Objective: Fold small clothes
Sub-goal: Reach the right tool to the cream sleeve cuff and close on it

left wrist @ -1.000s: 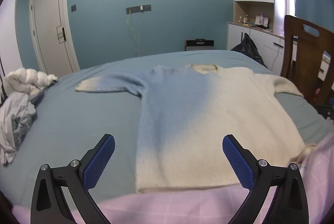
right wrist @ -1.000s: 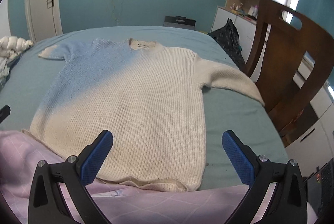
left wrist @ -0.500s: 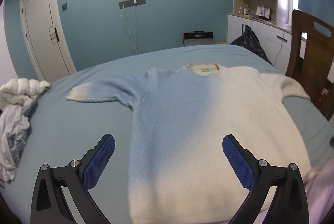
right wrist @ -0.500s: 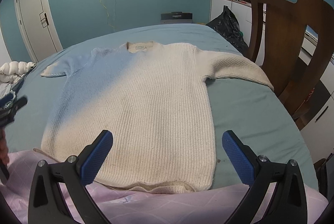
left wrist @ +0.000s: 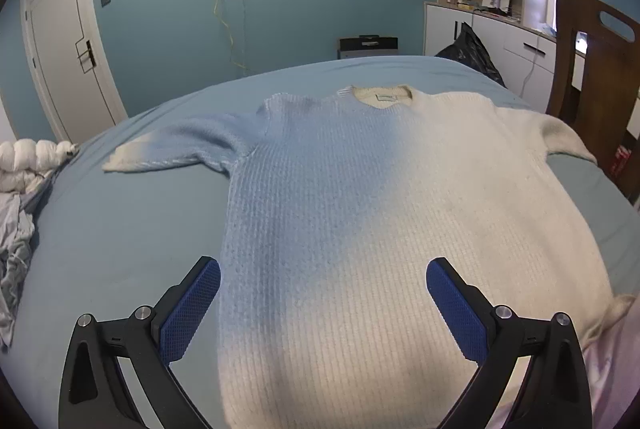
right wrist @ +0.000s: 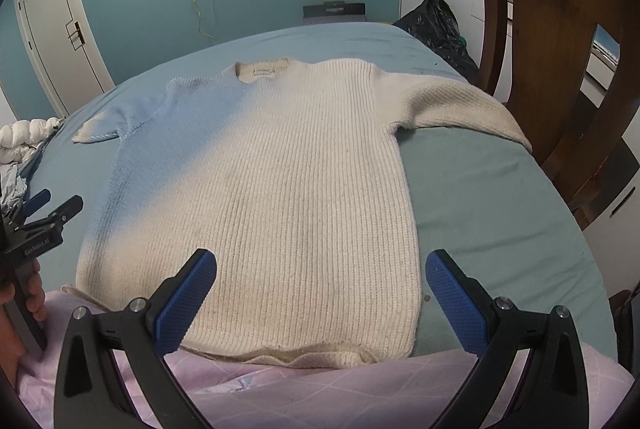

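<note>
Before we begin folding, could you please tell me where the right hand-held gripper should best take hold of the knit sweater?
Probably the cuff of its cream sleeve, approached from the chair side. The knit sweater lies flat and face up on the bed, and that sleeve stretches outward with a free edge to pinch. The right hand-held gripper is open over the hem.

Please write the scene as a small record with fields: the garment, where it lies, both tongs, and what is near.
garment: knit sweater, cream fading to blue at one shoulder, spread flat, sleeves out
surface: bed with blue sheet; the hem lies on a pink checked cover
left tongs: open, over the lower body of the sweater, holding nothing
right tongs: open, near the hem, holding nothing
nearby: wooden chair beside the bed; heap of clothes at the other edge
</note>
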{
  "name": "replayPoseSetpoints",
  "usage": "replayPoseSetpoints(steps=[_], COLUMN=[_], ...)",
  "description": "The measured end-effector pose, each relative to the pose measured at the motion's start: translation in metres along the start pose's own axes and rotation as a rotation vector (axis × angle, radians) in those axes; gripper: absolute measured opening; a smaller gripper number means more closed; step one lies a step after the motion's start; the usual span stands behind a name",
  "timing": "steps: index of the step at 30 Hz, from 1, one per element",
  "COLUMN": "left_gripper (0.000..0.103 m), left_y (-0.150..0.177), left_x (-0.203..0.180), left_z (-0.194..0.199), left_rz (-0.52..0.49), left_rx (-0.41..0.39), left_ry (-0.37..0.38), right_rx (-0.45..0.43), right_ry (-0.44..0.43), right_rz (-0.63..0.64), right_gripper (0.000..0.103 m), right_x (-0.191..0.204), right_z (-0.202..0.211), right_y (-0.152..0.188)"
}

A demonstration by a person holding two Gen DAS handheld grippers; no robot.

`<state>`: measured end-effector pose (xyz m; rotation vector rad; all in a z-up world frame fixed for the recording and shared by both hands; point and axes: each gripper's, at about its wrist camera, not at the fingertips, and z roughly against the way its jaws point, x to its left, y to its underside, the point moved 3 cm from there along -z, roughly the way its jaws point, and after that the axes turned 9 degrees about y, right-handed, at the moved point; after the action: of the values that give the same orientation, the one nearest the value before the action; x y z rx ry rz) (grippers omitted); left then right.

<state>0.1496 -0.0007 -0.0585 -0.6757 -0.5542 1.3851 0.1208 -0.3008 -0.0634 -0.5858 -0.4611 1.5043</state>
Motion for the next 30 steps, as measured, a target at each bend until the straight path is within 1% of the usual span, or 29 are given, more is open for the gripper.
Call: replayPoseSetpoints(steps=[3, 5, 7, 9, 12, 15, 17, 19, 21, 23, 24, 25, 27, 30], left_gripper=[0.103, 0.103, 0.103, 0.103, 0.103, 0.103, 0.103, 0.103, 0.103, 0.103, 0.103, 0.103, 0.103, 0.103], left_y=[-0.003, -0.004, -0.003, -0.003, -0.006, -0.006, -0.006, -0.007, -0.007, -0.007, -0.007, -0.007, -0.008, -0.009], left_x=[0.0, 0.002, 0.005, 0.008, 0.011, 0.015, 0.017, 0.02, 0.021, 0.021, 0.02, 0.019, 0.017, 0.015], left_z=[0.002, 0.003, 0.004, 0.003, 0.001, 0.005, 0.006, 0.007, 0.007, 0.004, 0.002, -0.001, -0.005, -0.009], left_rz=[-0.001, 0.003, 0.012, 0.022, 0.026, 0.038, 0.049, 0.058, 0.059, 0.057, 0.054, 0.048, 0.037, 0.025], left_rx=[-0.017, -0.026, -0.032, -0.033, -0.038, -0.062, -0.071, -0.076, -0.076, -0.068, -0.063, -0.056, -0.045, -0.043], left_ry=[-0.002, -0.001, -0.004, -0.01, -0.025, -0.037, -0.045, -0.049, -0.056, -0.06, -0.061, -0.061, -0.066, -0.079], right_rx=[0.006, 0.0, 0.0, 0.009, 0.044, 0.101, 0.12, 0.118, 0.114, 0.115, 0.12, 0.134, 0.159, 0.205], right_ry=[0.013, 0.006, -0.026, -0.065, -0.079, -0.081, -0.073, -0.051, -0.018, 0.027, 0.04, 0.056, 0.071, 0.1], right_rz=[0.013, 0.003, -0.029, -0.095, -0.177, -0.237, -0.261, -0.28, -0.305, -0.337, -0.349, -0.376, -0.418, -0.531], right_gripper=[0.102, 0.102, 0.102, 0.102, 0.102, 0.102, 0.102, 0.102, 0.102, 0.102, 0.102, 0.102, 0.102, 0.102], right_x=[0.002, 0.001, -0.004, -0.013, -0.023, -0.037, -0.054, -0.071, -0.089, -0.115, -0.123, -0.141, -0.163, -0.207], right_z=[-0.001, 0.002, 0.005, 0.003, -0.006, -0.013, -0.016, -0.019, -0.026, -0.04, -0.046, -0.059, -0.076, -0.113], right_y=[0.0, -0.001, -0.004, -0.008, -0.01, -0.017, -0.033, -0.05, -0.065, -0.08, -0.083, -0.088, -0.088, -0.081])
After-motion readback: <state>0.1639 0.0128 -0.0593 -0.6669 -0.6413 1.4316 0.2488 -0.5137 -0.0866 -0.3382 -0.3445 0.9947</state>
